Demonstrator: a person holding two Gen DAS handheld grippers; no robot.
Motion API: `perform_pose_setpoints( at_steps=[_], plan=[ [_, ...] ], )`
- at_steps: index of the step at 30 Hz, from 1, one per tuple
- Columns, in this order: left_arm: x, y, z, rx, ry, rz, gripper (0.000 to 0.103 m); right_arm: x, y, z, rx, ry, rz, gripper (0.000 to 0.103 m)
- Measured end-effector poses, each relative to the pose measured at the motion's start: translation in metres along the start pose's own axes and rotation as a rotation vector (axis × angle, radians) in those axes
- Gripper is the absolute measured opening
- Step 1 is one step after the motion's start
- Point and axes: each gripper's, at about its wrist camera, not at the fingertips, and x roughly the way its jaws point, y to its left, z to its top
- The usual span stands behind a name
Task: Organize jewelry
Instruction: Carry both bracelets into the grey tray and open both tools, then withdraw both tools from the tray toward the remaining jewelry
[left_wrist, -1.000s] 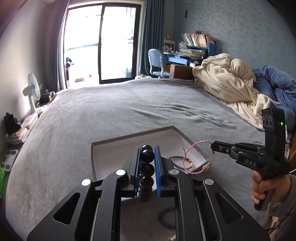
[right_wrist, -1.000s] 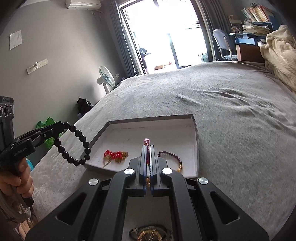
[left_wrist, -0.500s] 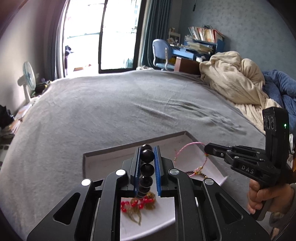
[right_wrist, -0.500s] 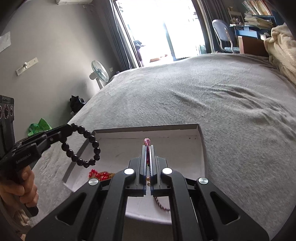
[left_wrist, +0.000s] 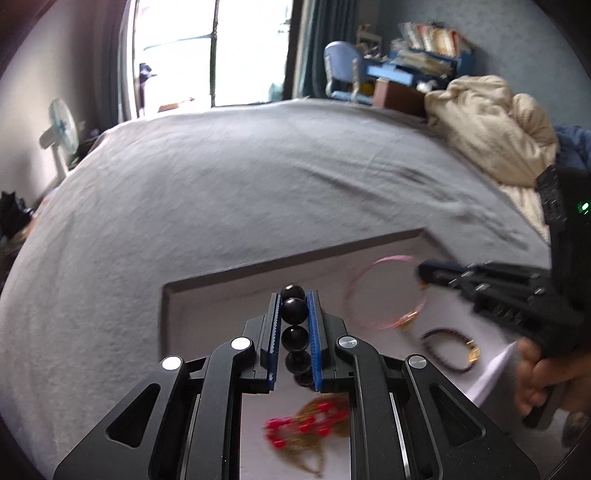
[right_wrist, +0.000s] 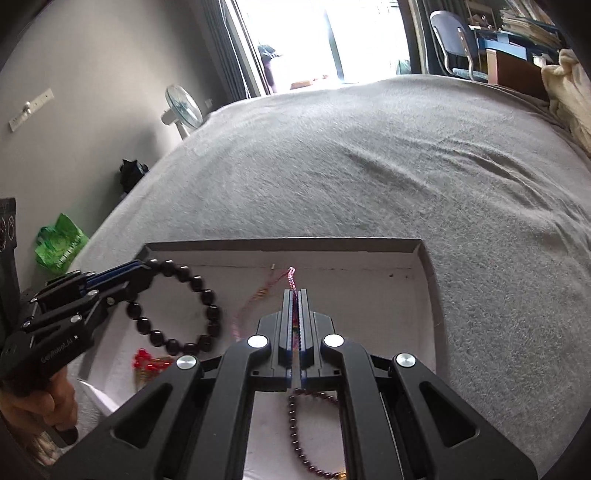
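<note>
My left gripper (left_wrist: 294, 314) is clamped on the black bead bracelet (right_wrist: 184, 306), whose full loop shows only from the right camera, hanging over the tray (right_wrist: 430, 280). My right gripper (right_wrist: 294, 295) pinches the pink cord bracelet (left_wrist: 384, 291); the left view alone shows its ring.

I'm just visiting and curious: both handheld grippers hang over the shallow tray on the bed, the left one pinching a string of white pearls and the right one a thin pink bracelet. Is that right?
Not quite. The left gripper pinches a black bead bracelet, not white pearls; both wrist views show it. The rest holds: the right gripper pinches the pink bracelet, both over the tray.
</note>
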Motion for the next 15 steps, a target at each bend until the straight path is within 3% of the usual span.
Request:
perform_pose_setpoints(
  at_steps=[7,9,11,13,15],
  plan=[
    [0.014,0.025,-0.006,-0.06,0.082,0.062,0.017,0.007,-0.01,-0.006,0.011,0.035,-0.021,0.002],
    [0.014,0.027,-0.006,-0.07,0.086,0.077,0.027,0.005,-0.01,-0.008,0.011,0.038,-0.021,0.004],
    [0.007,0.027,-0.007,-0.07,0.063,0.078,0.051,0.002,-0.01,-0.009,0.009,0.035,-0.022,0.012],
    [0.0,0.024,-0.008,-0.051,0.036,0.101,0.061,-0.007,-0.011,-0.011,0.019,0.004,0.0,0.029],
    [-0.008,0.022,-0.011,-0.042,0.018,0.09,0.063,-0.014,-0.011,-0.013,0.023,-0.01,0.006,0.031]
  ],
)
